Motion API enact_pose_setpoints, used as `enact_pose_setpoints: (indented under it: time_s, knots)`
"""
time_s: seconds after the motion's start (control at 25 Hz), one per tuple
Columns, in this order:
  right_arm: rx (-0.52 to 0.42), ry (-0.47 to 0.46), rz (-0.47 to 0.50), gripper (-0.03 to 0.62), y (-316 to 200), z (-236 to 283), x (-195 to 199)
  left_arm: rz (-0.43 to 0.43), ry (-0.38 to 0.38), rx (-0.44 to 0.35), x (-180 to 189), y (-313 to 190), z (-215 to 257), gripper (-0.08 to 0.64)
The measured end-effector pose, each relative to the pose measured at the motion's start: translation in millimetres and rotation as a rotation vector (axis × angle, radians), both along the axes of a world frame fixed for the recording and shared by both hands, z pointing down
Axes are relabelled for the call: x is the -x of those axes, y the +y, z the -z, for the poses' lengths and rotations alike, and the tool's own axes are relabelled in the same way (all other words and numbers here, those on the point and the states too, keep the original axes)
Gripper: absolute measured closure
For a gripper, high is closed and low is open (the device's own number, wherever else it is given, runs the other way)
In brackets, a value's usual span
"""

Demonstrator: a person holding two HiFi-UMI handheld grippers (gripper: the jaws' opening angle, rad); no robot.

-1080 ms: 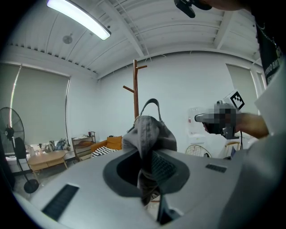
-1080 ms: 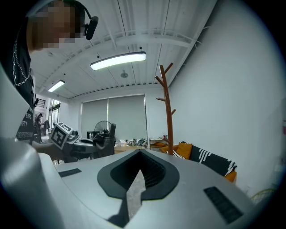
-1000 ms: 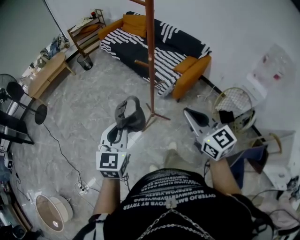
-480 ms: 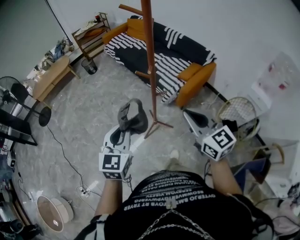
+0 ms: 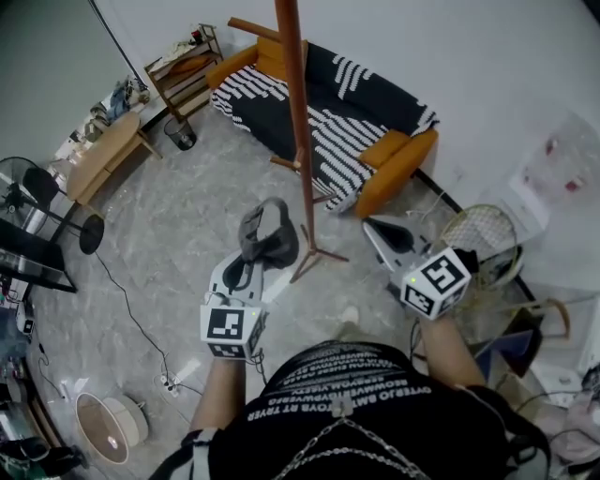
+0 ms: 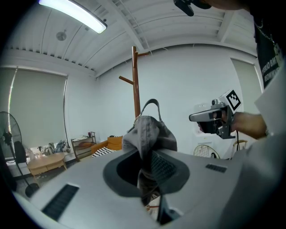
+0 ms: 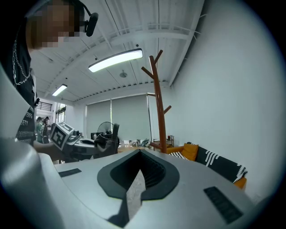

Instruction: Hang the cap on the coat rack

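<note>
Left gripper (image 5: 257, 255) jaws clenched on the cap (image 5: 268, 231), near the coat rack (image 5: 298, 122). Right gripper (image 5: 375, 230) jaws closed, empty. Crumpled fabric could slip off the peg.

light: bright, even, from ceiling strip light (image 7: 115, 60) | shadows: soft, faint | glare: mild on tube | edges: strong fisheye, dark corners | focus: near foreground soft

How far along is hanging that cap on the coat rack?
Done: the grey cap is picked up, clamped in the left hand-held gripper. In hand: it is held up close to the coat rack. Left: hooking it over a peg.
</note>
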State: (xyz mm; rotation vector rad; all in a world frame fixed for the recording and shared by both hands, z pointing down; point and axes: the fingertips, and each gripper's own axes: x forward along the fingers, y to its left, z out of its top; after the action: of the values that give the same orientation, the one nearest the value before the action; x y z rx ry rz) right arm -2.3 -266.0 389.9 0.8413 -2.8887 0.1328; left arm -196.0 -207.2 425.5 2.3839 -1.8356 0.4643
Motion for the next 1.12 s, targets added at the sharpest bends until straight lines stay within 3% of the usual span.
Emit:
enact_pose_setpoints:
  time_s: [1.12]
  knots:
    - [0.000,-0.004,0.130,0.591,-112.1,1.4,-27.4,0.131,0.009,0.035,-32.2,-105.0,-21.8,0.526]
